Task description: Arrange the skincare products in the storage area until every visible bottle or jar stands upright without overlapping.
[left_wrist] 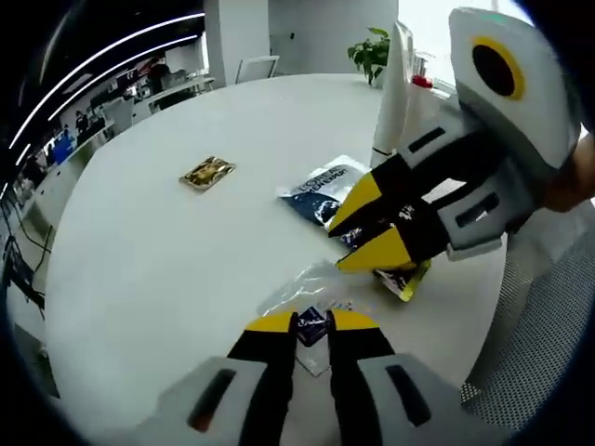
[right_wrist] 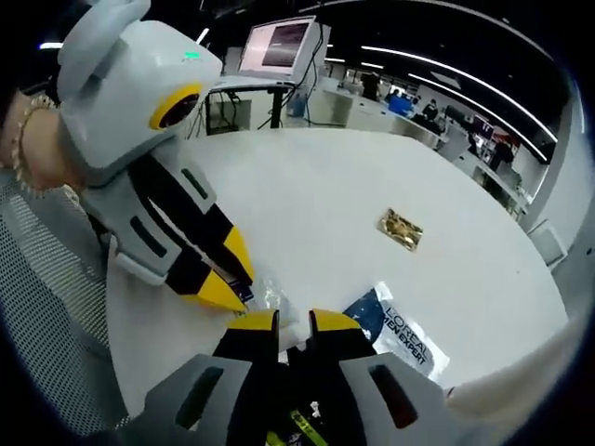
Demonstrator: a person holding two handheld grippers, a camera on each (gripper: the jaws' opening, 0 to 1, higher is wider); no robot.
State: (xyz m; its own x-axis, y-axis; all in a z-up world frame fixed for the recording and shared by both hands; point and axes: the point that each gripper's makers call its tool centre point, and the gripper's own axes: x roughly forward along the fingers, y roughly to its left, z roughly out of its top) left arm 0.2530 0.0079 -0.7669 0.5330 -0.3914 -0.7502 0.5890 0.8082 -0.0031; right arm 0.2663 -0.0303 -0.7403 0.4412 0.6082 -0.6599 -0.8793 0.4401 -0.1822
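With the left gripper (left_wrist: 311, 324) clamped on a clear sachet (left_wrist: 311, 295) at six o'clock and the right gripper (right_wrist: 282, 321) on a yellow-edged packet (left_wrist: 406, 278), both fingers nearly together, pulling apart could tear either thin film above the surface (left_wrist: 186, 260).

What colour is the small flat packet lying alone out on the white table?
Gold packet, clearest in the left gripper view.

Right gripper (right_wrist: 293, 322) jaws nearly closed on clear wrapper (right_wrist: 270, 295), left gripper (right_wrist: 232, 283) alongside, L'Oréal sachet (right_wrist: 400, 336) just beside.
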